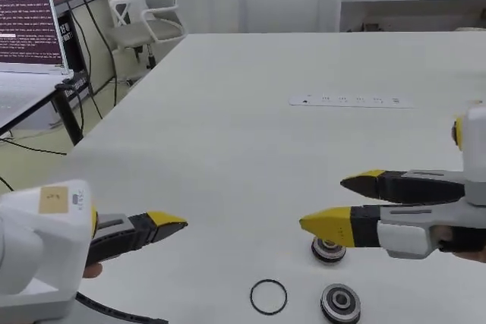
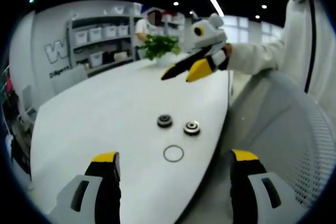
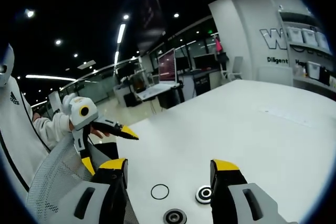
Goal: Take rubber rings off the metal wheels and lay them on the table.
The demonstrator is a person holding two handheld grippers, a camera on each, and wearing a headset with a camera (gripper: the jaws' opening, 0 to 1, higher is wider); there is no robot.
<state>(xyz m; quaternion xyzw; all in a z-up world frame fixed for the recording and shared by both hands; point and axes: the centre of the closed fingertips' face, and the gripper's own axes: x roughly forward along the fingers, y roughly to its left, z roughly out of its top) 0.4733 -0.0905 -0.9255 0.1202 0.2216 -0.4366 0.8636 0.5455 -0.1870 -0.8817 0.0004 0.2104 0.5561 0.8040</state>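
Left gripper (image 2: 174, 157): being held low at the near left, by the edge of the worktop (image 1: 228, 134); fingers being held wide apart, nothing between them. Worktop: white, being used to carry every item below. Right gripper (image 1: 325, 202): being held over the near right part; fingers being held apart and empty, the lower one overlapping a wheel in the head view. Metal wheels, two: bright-rimmed wheel (image 1: 329, 250) lying under that finger; dark-rimmed wheel (image 1: 339, 303) lying nearer the edge. Rubber ring (image 1: 269, 297): black, lying flat on the worktop, beside the dark-rimmed wheel, not touching it.
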